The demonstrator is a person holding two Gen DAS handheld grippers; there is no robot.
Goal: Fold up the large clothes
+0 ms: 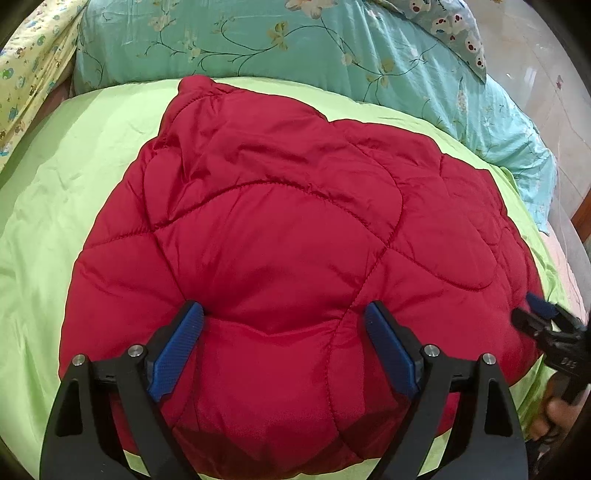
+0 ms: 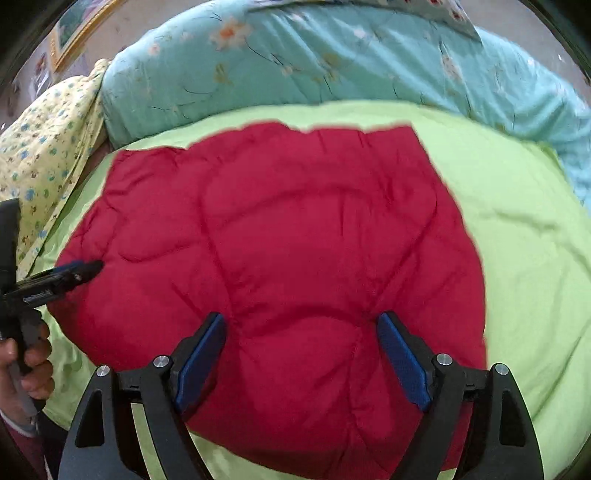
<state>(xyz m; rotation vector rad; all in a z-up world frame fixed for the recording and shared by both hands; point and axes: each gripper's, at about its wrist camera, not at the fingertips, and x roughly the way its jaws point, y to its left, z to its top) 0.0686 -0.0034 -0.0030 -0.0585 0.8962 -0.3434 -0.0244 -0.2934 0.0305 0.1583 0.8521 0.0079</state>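
Red quilted garment [image 1: 295, 240] is lying bundled, seemingly mostly folded, on green sheet [image 1: 55, 221]. Left gripper [image 1: 284, 343] and right gripper [image 2: 301, 349] are hovering spread, gripping nothing.

One red quilted garment [image 1: 288, 236] lies on one green sheet [image 1: 48, 206] covering the bed. Behind it sits one turquoise floral quilt [image 1: 258, 40]. One yellow printed cloth [image 1: 29, 70] hangs at the left side, and one grey-blue patterned cloth [image 1: 454, 26] shows at the far right corner. Two grippers are in view: the left gripper [image 1: 284, 347] and the right gripper [image 2: 301, 354]. Each has two black fingers, four in all, and each finger carries one blue pad [image 1: 177, 354], four pads in all. One hand [image 2: 27, 365] shows clearly, wrapped around a gripper handle.
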